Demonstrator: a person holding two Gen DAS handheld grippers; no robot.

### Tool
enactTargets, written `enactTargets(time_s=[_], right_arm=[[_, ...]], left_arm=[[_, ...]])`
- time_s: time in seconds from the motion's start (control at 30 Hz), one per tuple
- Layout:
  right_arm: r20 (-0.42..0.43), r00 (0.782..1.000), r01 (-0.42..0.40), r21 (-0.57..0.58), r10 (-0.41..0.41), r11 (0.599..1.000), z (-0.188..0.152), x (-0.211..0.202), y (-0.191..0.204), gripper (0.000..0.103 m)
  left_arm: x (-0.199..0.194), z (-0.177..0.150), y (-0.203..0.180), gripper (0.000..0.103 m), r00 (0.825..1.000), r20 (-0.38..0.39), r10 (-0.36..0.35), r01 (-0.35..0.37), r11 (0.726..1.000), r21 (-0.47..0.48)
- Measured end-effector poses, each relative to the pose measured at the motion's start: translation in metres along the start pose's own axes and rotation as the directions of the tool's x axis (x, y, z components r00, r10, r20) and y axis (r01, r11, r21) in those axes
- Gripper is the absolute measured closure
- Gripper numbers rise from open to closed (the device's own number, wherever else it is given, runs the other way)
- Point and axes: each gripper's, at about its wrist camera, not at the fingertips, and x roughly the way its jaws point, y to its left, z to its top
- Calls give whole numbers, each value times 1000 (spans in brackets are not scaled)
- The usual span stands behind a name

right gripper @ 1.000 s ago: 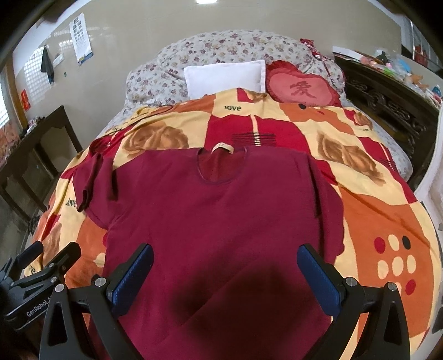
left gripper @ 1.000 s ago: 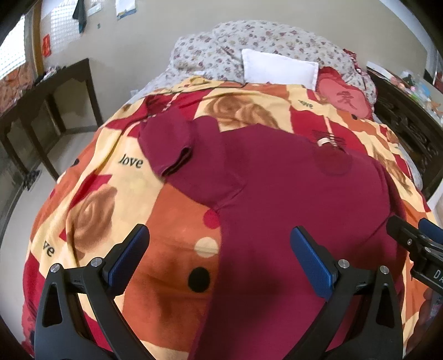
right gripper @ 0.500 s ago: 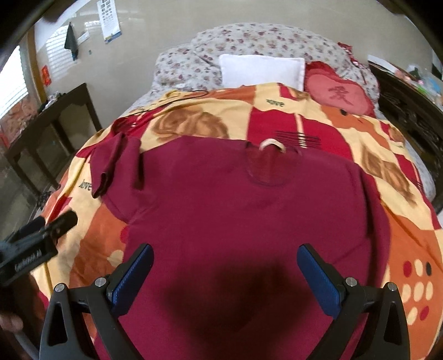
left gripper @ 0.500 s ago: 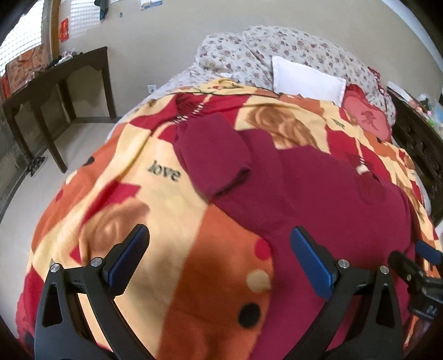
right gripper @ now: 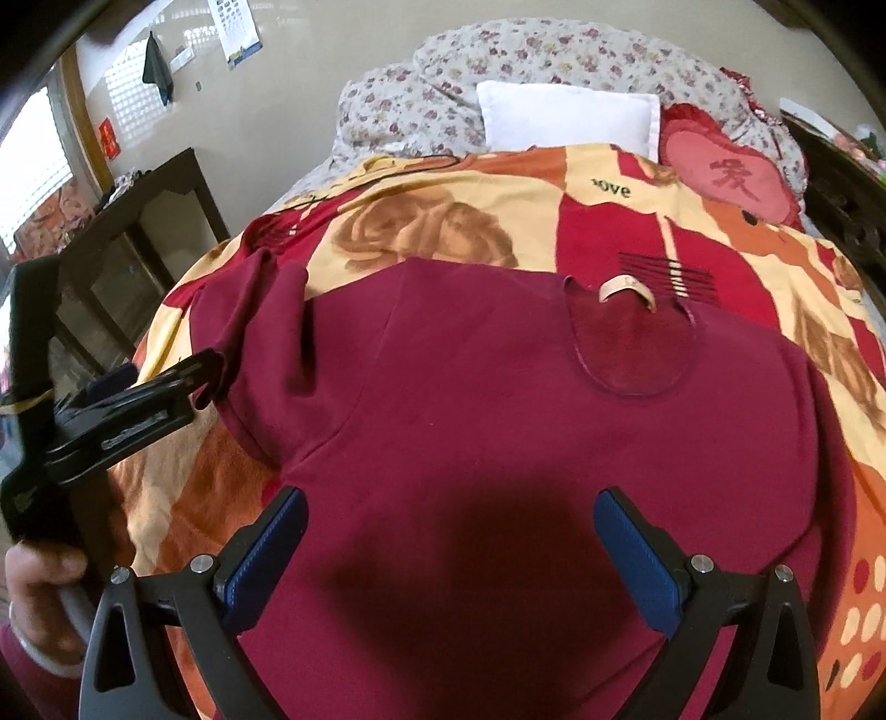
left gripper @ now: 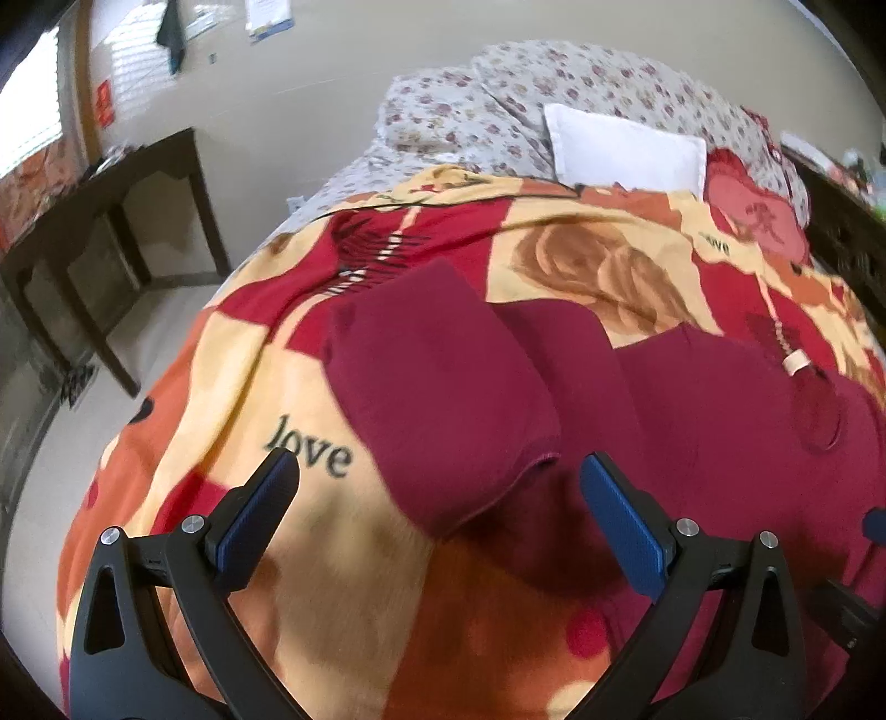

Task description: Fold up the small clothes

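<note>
Left gripper [left gripper: 437,493] spread wide, blue pads [left gripper: 257,512] apart, nothing between them, hovering over the cuff end of the shirt sleeve [left gripper: 443,399]. Right gripper [right gripper: 451,543] also spread wide and empty, above the lower body of the maroon t-shirt [right gripper: 526,432], its shadow dark on the cloth. Shirt lies flat, front up, on the blanket [right gripper: 432,221] covering the bed, collar toward the pillows. Left wrist view only: sleeve close up, lying out to the side on the blanket, cuff hem facing the camera, "love" printed in black [left gripper: 313,451] just beside it. Right wrist view only: whole neckline with a beige neck label [right gripper: 626,289], no text legible on it; the left gripper seen from the side at the left edge with its tips at the sleeve cuff, contact unclear; a hand [right gripper: 41,581] holding its handle; raised lettering on the gripper body too blurred to read. Second "love" print [right gripper: 611,189] near the head of the blanket. Red heart cushion [right gripper: 725,183] with one red character, beside a white pillow [right gripper: 570,119], floral bedding [right gripper: 498,55] behind. Dark wooden desk [left gripper: 105,216] at left, wall calendar [right gripper: 235,25] unreadable.
</note>
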Motion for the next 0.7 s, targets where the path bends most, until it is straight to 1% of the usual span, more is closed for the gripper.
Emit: enactTargets(time_s=[0.03, 0.07, 0.1, 0.13, 0.17, 0.2, 0.23, 0.27, 0.3, 0.33, 0.37, 0.4, 0.5, 0.57, 0.67, 0.7], right_arm=[[-5, 1000, -3, 5, 3, 1000, 1, 4, -1, 1], [-9, 1000, -6, 10, 6, 1000, 1, 6, -2, 1], [-15, 1000, -11, 18, 11, 1000, 2, 8, -4, 1], [-19, 1000, -15, 22, 15, 1000, 2, 10, -4, 1], [-22, 1000, -17, 24, 18, 1000, 2, 12, -5, 1], [-24, 1000, -18, 24, 18, 1000, 1, 12, -6, 1], [-27, 999, -17, 22, 18, 1000, 1, 13, -6, 1], [-27, 999, -18, 20, 18, 1000, 1, 13, -6, 1], [-27, 999, -21, 19, 21, 1000, 0, 13, -7, 1], [-25, 999, -24, 18, 24, 1000, 0, 11, -9, 1], [-19, 1000, -22, 21, 22, 1000, 0, 9, -12, 1], [-14, 1000, -20, 30, 20, 999, 0, 7, -15, 1], [9, 1000, -27, 76, 27, 997, 1, -4, -32, 1], [27, 999, -22, 99, 20, 995, 2, -12, -43, 1], [63, 998, 12, 147, -22, 989, 2, -31, -71, 1], [68, 997, 19, 162, -31, 987, 2, -36, -79, 1]], left_arm=[[5, 1, -2, 7, 1000, -5, 2, -2, 1000, 14], [13, 2, -3, 17, 1000, -17, 4, -3, 1000, 28], [18, 2, -3, 33, 1000, -31, 4, -3, 999, 32], [25, 3, -2, 43, 998, -54, -12, 14, 1000, 28], [31, 3, 1, 67, 996, -80, -33, 34, 999, 11], [32, 4, 4, 87, 995, -92, -42, 41, 999, -5], [31, 4, 9, 91, 994, -98, -54, 51, 998, -32], [24, 6, 16, 92, 994, -88, -70, 66, 996, -57], [16, 7, 19, 96, 994, -75, -77, 72, 995, -66], [5, 9, 24, 96, 995, -54, -80, 76, 995, -69], [-13, 13, 28, 97, 996, -24, -82, 80, 995, -60], [-23, 16, 28, 97, 996, -11, -89, 88, 995, -49], [-68, 26, 24, 97, 985, 14, -172, 172, 985, -6], [-101, 32, 8, 97, 972, 28, -233, 232, 972, 37], [-132, 39, -24, 97, 938, 20, -347, 344, 936, 77], [-142, 41, -43, 97, 922, 11, -388, 385, 918, 96]])
